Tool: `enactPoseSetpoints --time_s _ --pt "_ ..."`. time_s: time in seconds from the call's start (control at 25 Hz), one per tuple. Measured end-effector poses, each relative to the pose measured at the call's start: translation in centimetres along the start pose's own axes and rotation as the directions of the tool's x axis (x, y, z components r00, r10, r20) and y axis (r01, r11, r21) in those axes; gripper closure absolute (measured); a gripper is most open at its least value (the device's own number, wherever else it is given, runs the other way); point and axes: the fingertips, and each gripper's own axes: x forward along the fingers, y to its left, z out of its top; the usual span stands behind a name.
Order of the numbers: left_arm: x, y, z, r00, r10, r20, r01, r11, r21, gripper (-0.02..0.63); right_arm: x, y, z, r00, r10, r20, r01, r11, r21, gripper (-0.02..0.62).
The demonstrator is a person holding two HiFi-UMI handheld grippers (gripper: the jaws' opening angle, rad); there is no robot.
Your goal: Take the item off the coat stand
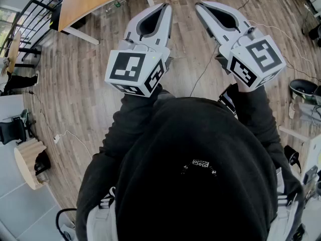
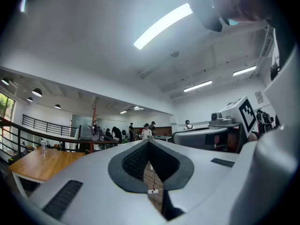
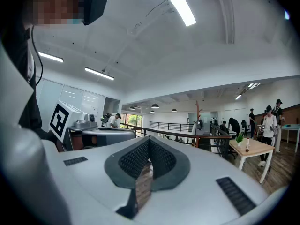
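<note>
Well apart from the coat stand (image 3: pixel 197 112), across the room from it, both grippers are held out in front of the chest, side by side and aimed roughly its way. The jaws of the left gripper (image 1: pixel 165 6) are seen pressed together with nothing between them, and the same is seen of the right gripper (image 1: pixel 199 5). Only the wooden floor (image 1: pixel 75 84) is glimpsed behind the pads. The item (image 3: pixel 199 125) is seen hung against the stand's red pole, near a dark railing (image 3: pixel 176 131), and it is too small to be named. It is judged to be soft and light and likely to go limp once freed, so a gentle pinch should be enough. It is best taken close to where it hangs on the peg, so that it can be lifted up and off. The forearms, in black sleeves (image 1: pixel 128 119), are stretched forward with the gripper tips angled slightly toward each other
</note>
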Motion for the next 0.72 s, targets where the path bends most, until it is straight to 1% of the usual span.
enactPoseSetpoints --time_s 0.16,0.28,0.44,0.6,0.72 --pt "0.0 -0.6 -0.4 1.0 -0.006 0.013 0.006 1.0 0.002 0.603 0.1 0.7 -0.4 1.0 0.022 -0.004 -0.022 0.999 -0.023 0.578" --pt "0.4 -0.6 -1.1 1.0 -0.015 -0.003 0.015 1.0 -0.007 0.603 0.3 0.7 -0.8 1.0 0.021 -0.01 -0.021 0.999 -0.028 0.579" --pt "1.2 -0.6 -1.7 1.0 -0.013 -0.018 0.013 1.0 -0.003 0.603 0.2 0.4 -1.3 0.999 0.035 -0.007 -0.035 0.999 -0.002 0.579" --pt "1.7 -1.4 -2.2 0.999 -0.031 -0.027 0.031 1.0 -0.001 0.603 0.2 0.6 -1.7 0.997 0.074 -0.002 -0.074 0.996 0.047 0.578" --pt "2.5 -1.6 -2.7 0.998 -0.034 -0.049 0.035 0.999 0.014 0.603 0.3 0.3 -1.7 0.998 0.069 0.009 -0.07 0.996 0.056 0.578"
